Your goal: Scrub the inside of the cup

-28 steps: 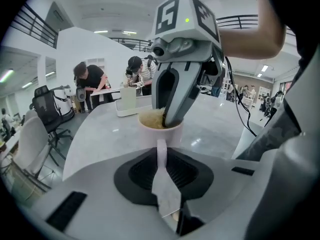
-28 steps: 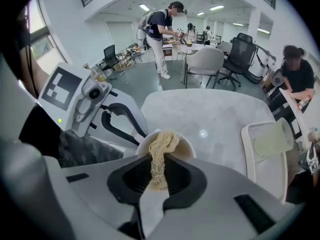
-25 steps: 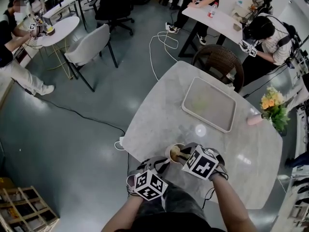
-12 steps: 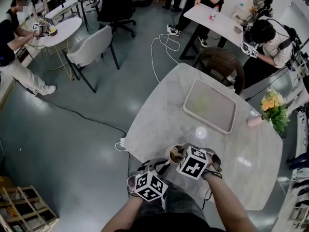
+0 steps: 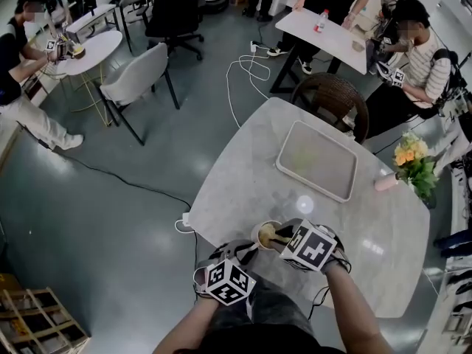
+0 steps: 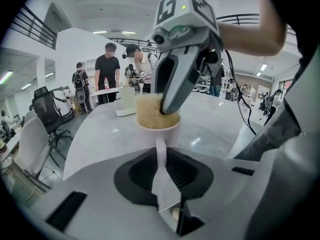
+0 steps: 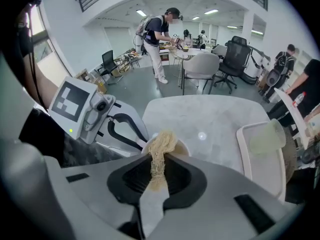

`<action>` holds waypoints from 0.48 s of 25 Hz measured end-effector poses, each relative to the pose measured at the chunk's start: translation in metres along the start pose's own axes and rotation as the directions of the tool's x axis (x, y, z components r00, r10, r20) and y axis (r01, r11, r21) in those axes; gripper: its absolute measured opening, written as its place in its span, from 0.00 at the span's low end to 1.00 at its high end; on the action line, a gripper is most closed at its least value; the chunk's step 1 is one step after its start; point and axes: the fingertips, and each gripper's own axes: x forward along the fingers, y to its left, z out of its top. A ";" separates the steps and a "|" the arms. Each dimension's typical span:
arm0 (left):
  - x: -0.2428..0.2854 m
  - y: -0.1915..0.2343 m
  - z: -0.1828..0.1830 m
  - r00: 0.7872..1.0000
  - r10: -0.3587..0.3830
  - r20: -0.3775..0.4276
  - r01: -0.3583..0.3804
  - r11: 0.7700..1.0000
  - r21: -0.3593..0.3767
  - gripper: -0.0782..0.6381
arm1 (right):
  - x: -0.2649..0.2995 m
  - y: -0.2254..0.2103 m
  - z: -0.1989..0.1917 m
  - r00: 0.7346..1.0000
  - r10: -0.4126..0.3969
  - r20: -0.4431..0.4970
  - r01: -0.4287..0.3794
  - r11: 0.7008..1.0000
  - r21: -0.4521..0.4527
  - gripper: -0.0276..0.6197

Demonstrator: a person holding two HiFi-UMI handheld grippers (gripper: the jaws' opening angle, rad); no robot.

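A pale cup (image 5: pixel 263 234) stands near the front edge of the marble table (image 5: pixel 243 168). My left gripper (image 5: pixel 245 253) is shut on the cup's handle (image 6: pixel 161 151), which sits upright between the jaws. A tan fibrous scrubber (image 7: pixel 159 151) is pinched in my right gripper (image 5: pixel 280 240), which is shut on it. The scrubber's far end is pushed down into the cup (image 7: pixel 172 145), filling its mouth (image 6: pixel 156 115). The right gripper (image 6: pixel 172 101) reaches in from above and to the right of the cup. The cup's inside is hidden by the scrubber.
A white tray (image 5: pixel 350 169) with a pale green cloth (image 7: pixel 267 135) lies farther back on the table. Flowers (image 5: pixel 411 161) and a pink object (image 5: pixel 386 183) sit at the right edge. A wicker chair (image 5: pixel 332 98) stands behind the table; people work at other tables.
The right gripper with the scrubber shifted a little left at the cup, then back right. The left gripper stayed still on the handle.
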 end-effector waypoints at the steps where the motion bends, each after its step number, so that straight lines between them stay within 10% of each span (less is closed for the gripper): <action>1: 0.000 0.000 0.000 1.000 -0.002 0.001 0.002 1.000 -0.002 0.19 | -0.005 0.000 0.002 1.000 -0.007 0.013 0.007 1.000 0.002 0.14; 12: -0.001 0.001 -0.002 1.000 -0.003 0.026 0.004 0.999 -0.036 0.19 | -0.065 -0.001 0.022 0.955 -0.126 0.267 0.099 0.989 0.111 0.14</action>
